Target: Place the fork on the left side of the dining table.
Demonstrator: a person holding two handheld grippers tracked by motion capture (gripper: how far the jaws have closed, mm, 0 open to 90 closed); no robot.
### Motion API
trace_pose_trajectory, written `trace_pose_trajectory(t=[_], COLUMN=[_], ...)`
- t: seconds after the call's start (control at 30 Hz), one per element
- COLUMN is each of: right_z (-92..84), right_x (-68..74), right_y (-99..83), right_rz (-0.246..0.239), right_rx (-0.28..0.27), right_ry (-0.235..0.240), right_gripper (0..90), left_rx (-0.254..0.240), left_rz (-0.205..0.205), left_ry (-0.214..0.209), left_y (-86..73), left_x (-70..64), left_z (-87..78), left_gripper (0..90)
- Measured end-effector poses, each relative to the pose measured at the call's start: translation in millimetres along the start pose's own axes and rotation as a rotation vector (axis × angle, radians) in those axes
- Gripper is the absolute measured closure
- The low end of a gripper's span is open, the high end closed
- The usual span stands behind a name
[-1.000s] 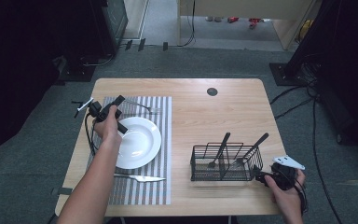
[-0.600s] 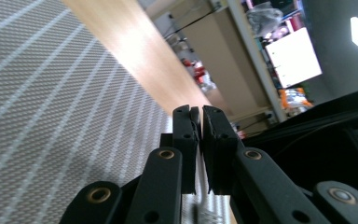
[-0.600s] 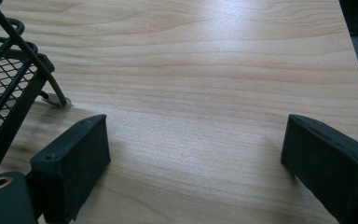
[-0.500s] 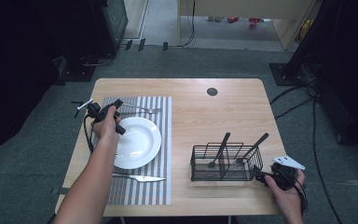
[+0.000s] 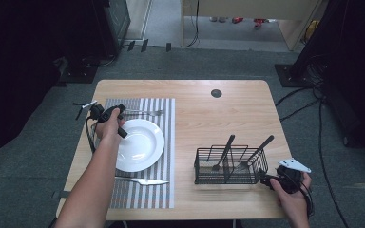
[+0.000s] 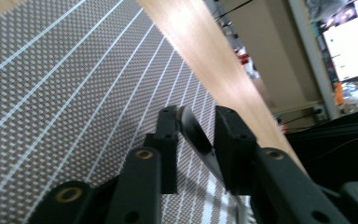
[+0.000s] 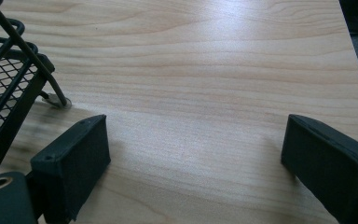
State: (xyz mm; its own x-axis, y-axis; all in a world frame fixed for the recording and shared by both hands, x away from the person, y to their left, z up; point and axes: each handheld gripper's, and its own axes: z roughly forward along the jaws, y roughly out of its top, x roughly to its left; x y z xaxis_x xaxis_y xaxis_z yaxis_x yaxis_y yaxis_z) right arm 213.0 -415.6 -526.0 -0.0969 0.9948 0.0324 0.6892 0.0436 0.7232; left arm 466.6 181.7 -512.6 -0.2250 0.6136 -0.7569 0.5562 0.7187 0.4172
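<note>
tabletop [image 5: 218, 118] carrying striped placemat [image 5: 166, 142] with white plate [image 5: 142, 145], fork [image 5: 145, 112] beyond, knife [image 5: 140, 180] nearer. left tool [image 6: 193, 135] clamping dark utensil handle [image 6: 196, 137] above placemat by plate's far left rim. right tool [image 7: 193, 158] gaping wide, empty, resting just beside black wire basket [image 5: 228, 166] holding utensils.

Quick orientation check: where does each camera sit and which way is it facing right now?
High view: above the person's side, looking down at the wooden table; both forearms enter below.
Left gripper view: rides the left gripper, facing the striped grey placemat; jaws clamp a thin dark utensil handle.
Right gripper view: rides the right gripper, jaws wide.
Shared: black wire basket.
</note>
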Motion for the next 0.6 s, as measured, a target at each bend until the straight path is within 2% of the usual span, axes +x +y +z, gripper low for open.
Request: trace_pose_trajectory(t=[0.03, 0.17, 0.2, 0.23, 0.33, 0.37, 0.4, 0.5, 0.6], right_z=[0.0, 0.0, 0.0, 0.0, 0.0, 0.0, -0.1, 0.0, 0.0], right_x=[0.0, -0.1, -0.1, -0.1, -0.2, -0.2, -0.3, -0.1, -0.1], right_y=[0.0, 0.0, 0.0, 0.0, 0.0, 0.0, 0.0, 0.0, 0.0], right_rz=[0.000, 0.001, 0.001, 0.001, 0.000, 0.000, 0.001, 0.001, 0.001], right_rx=[0.000, 0.000, 0.000, 0.000, -0.001, -0.001, -0.001, 0.000, 0.000], right_ry=[0.000, 0.001, 0.001, 0.001, 0.001, 0.001, 0.001, 0.001, 0.001], right_gripper=[7.4, 7.4, 7.4, 7.4, 7.4, 7.4, 7.4, 7.4, 7.4], left_rx=[0.002, 0.010, 0.008, 0.009, 0.010, 0.010, 0.014, 0.028, 0.013], left_rz=[0.002, 0.013, 0.013, 0.014, 0.041, 0.041, 0.058, 0.064, 0.075], left_ry=[0.004, 0.019, 0.027, 0.035, 0.055, 0.055, 0.058, 0.048, 0.053], left_y=[-0.4, -0.7, -0.6, -0.3, 2.7, 2.7, 4.5, 6.5, 9.5], left_x=[0.2, -0.4, -0.2, 0.3, -1.2, -1.2, -1.9, -2.8, -3.1], left_z=[0.5, 1.8, 2.0, 2.3, 1.8, 1.8, 1.7, 2.7, 1.6], left_gripper=[68.2, 55.9, 55.9, 50.2, 42.6, 39.6, 35.6, 31.4, 26.3])
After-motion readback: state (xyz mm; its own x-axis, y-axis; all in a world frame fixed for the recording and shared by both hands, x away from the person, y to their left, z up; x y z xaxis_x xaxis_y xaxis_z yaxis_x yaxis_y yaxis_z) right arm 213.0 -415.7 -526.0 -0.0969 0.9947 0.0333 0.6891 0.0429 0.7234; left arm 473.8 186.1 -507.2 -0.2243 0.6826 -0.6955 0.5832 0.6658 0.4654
